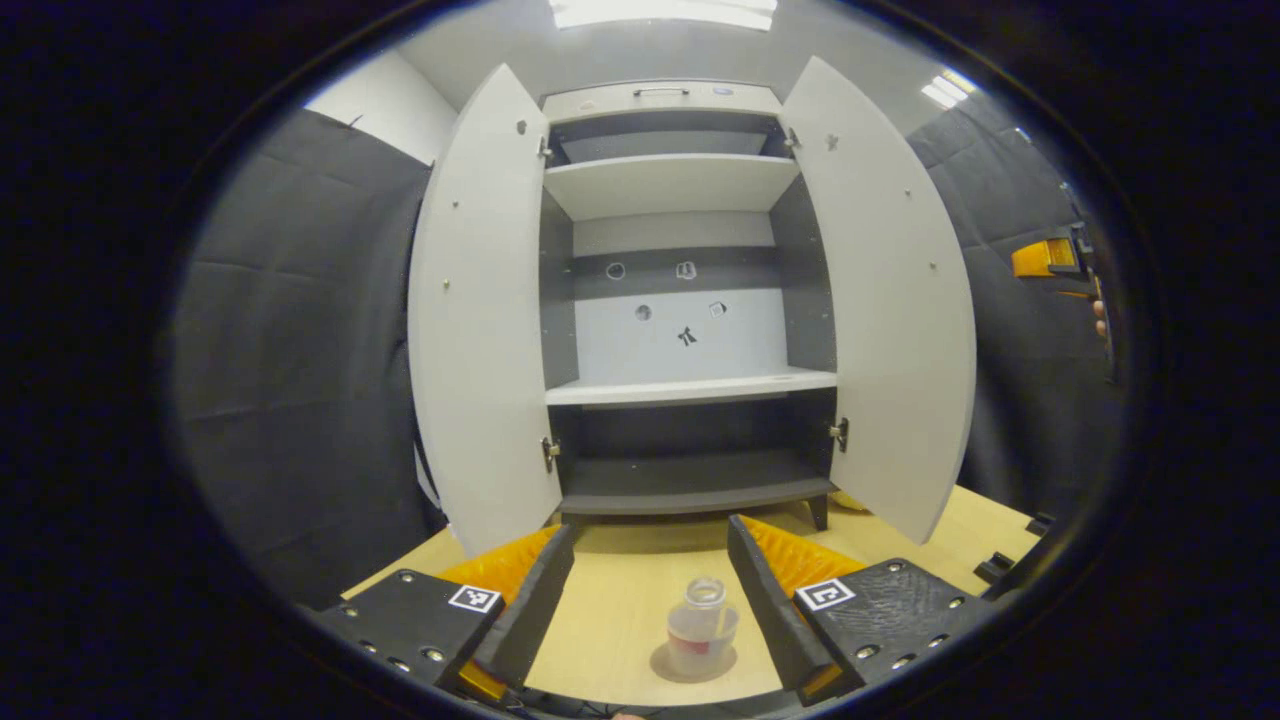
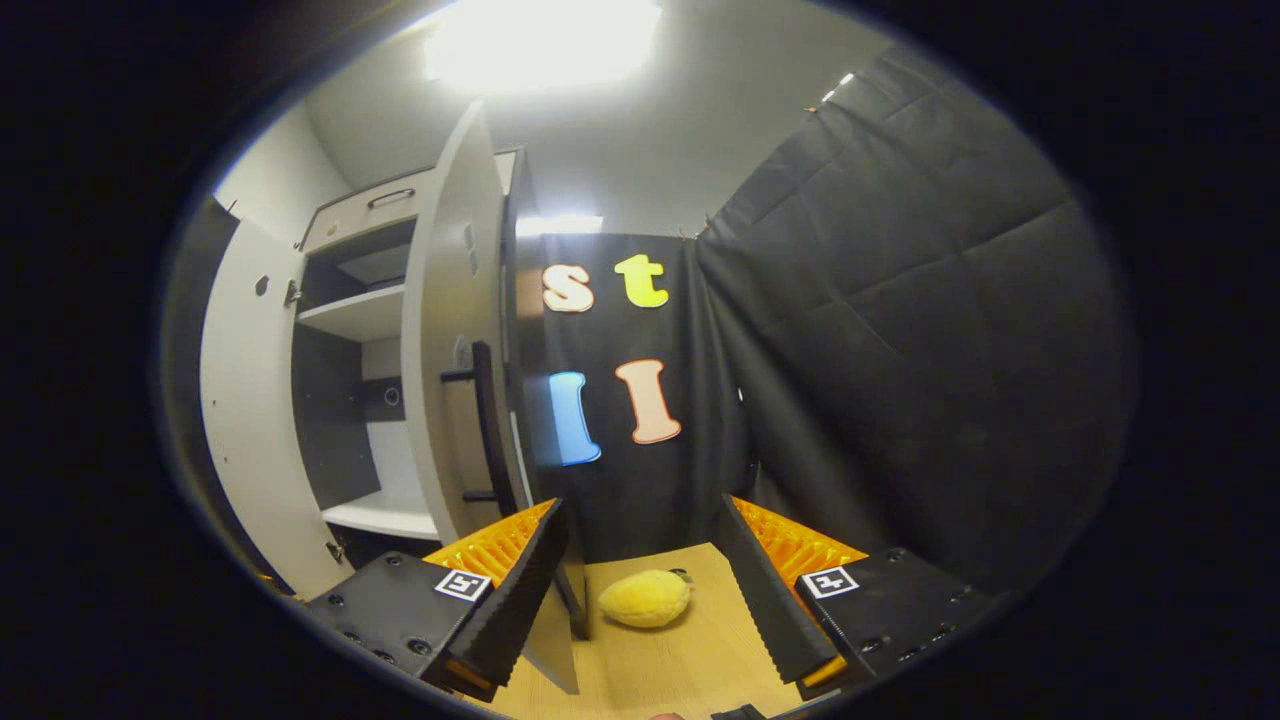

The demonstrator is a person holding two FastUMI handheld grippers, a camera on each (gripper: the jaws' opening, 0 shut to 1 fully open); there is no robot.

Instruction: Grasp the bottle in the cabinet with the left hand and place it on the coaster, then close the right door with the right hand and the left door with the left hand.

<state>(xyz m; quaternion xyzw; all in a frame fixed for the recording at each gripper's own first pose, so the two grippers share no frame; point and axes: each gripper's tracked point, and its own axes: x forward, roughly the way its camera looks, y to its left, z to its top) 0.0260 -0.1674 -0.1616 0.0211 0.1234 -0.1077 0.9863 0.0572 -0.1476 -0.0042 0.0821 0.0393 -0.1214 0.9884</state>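
- Cabinet (image 1: pixel 680 300): stands on the bench (image 1: pixel 620 600), toward its far edge. Both doors are swung wide. The shelves in sight are bare; small marks dot the back panel.
- Left door (image 1: pixel 480 320) and right door (image 1: pixel 890 310): both hang open, inner faces showing in the left gripper view.
- Bottle (image 1: pixel 702 625): clear, no cap on its neck, with a little pale liquid low inside. It stands upright on the coaster (image 1: pixel 665 665), near the bench's near edge, in front of the cabinet and out of it.
- Left gripper (image 1: pixel 650 600): fingers spread wide, one on each side of the bottle, neither touching it.
- Right gripper (image 2: pixel 640 590): fingers spread, nothing between them, facing the outer face of the right door and its dark handle (image 2: pixel 490 425).
- Yellow plush toy (image 2: pixel 645 598): lies on the bench beyond the right gripper, beside the cabinet's right side, seen in the right gripper view.
- At the right edge of the left gripper view: part of the other gripper, with fingertips of a hand (image 1: pixel 1100 320) on it.
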